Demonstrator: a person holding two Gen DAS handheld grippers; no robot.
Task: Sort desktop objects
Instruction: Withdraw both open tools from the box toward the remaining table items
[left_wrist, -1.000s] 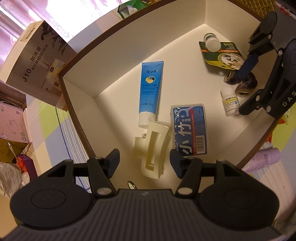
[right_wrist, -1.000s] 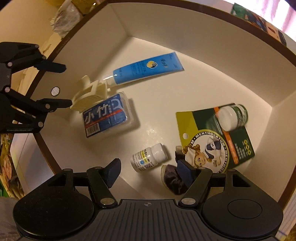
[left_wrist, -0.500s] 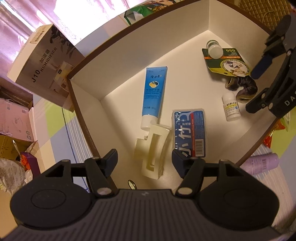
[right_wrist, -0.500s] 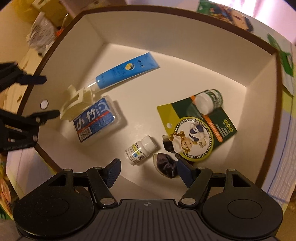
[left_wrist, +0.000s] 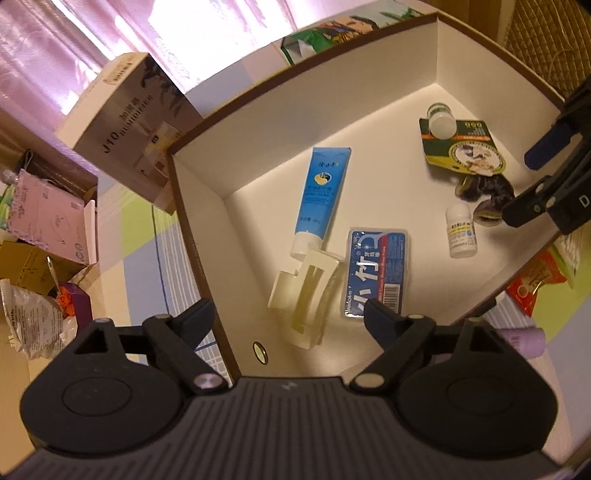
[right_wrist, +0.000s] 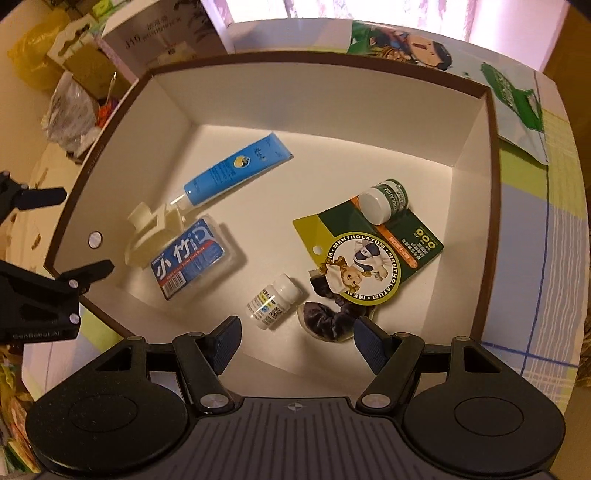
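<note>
We hold our left gripper above the box, its jaws having just been opening, nothing between them. The cream hair claw lies in the box beside the blue floss case. Our right gripper hangs spread and empty over the box.

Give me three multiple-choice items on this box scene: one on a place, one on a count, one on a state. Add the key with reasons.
1. Where does the cream hair claw lie?
A. against the blue tube's cap
B. on the green card
C. outside the box

2. How many white-capped bottles lie in the box?
A. none
B. two
C. four

3. How is the left gripper?
A. shut on the claw
B. open, empty
C. shut on the tube

Key: A, the claw touches the blue tube at its cap; B, a small white bottle and a green-labelled jar; B, its jaws have just been opening, nothing between them.
</note>
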